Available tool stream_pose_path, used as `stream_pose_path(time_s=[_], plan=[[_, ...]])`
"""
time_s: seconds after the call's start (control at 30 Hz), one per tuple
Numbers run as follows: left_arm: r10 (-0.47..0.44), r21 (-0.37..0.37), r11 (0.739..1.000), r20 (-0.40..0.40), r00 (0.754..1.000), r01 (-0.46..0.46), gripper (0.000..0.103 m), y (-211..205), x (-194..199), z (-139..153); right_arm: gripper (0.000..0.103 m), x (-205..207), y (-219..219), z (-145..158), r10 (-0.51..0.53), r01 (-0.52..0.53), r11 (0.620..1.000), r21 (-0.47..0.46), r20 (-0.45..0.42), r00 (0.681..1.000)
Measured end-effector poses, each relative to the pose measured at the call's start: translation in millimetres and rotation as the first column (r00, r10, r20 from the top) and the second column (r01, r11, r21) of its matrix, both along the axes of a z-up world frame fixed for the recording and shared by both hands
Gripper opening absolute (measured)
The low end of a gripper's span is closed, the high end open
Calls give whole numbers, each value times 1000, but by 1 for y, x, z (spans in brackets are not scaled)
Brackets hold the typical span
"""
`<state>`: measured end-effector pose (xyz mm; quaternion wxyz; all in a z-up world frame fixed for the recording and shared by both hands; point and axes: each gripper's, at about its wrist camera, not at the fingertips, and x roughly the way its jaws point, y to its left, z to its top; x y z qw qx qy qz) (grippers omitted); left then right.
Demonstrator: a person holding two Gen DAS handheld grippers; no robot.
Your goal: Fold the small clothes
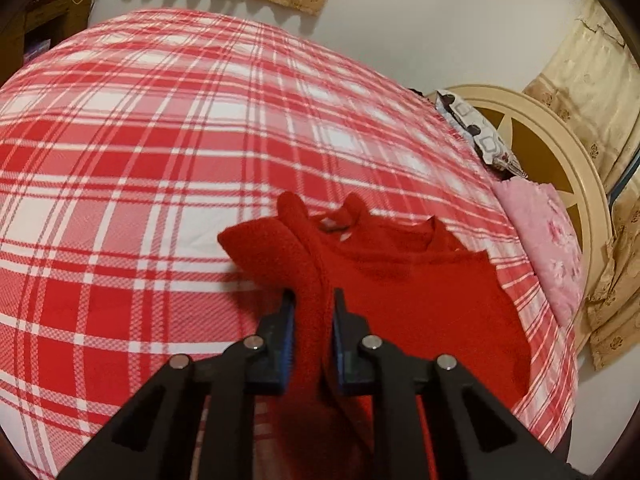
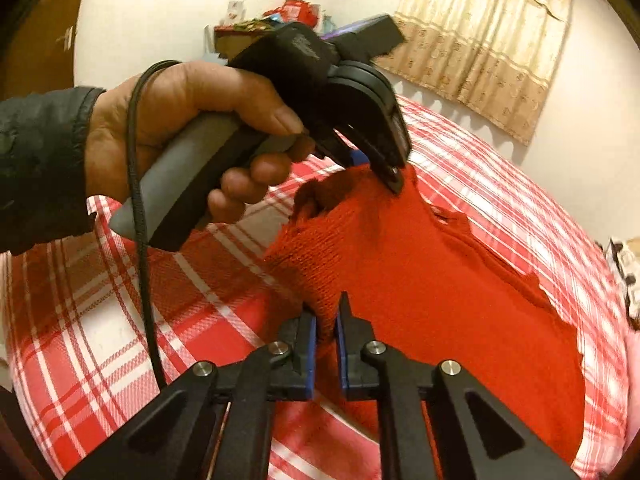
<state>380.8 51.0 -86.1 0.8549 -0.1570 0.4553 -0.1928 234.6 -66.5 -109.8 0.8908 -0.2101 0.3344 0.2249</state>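
A small red knitted garment (image 1: pixel 420 292) lies on the red and white checked bedspread (image 1: pixel 140 160), its left part lifted. My left gripper (image 1: pixel 314 300) is shut on a raised fold of the garment. In the right wrist view the garment (image 2: pixel 440 288) spreads to the right. My right gripper (image 2: pixel 326 312) is shut on its near edge. The left gripper (image 2: pixel 390 180), held by a hand (image 2: pixel 180 120), pinches the garment's far upper edge and holds it up.
A patterned pillow (image 1: pixel 480 136) and a pink pillow (image 1: pixel 548 240) lie at the right by the cream headboard (image 1: pixel 560 148). Curtains (image 2: pixel 480 40) hang on the far wall. A wooden cabinet (image 1: pixel 52 20) stands at the far left.
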Motion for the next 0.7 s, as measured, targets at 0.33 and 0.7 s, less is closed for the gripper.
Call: stream_pose_path(time_s=[0.33, 0.7], plan=[[-47, -4, 999, 91, 995, 47, 16, -56, 0, 44, 7, -6, -67, 26, -105, 101, 987, 128, 21, 994], [-116, -25, 993, 100, 988, 119, 16, -121, 10, 53, 7, -29, -127, 29, -233, 230, 944, 238, -15, 972]])
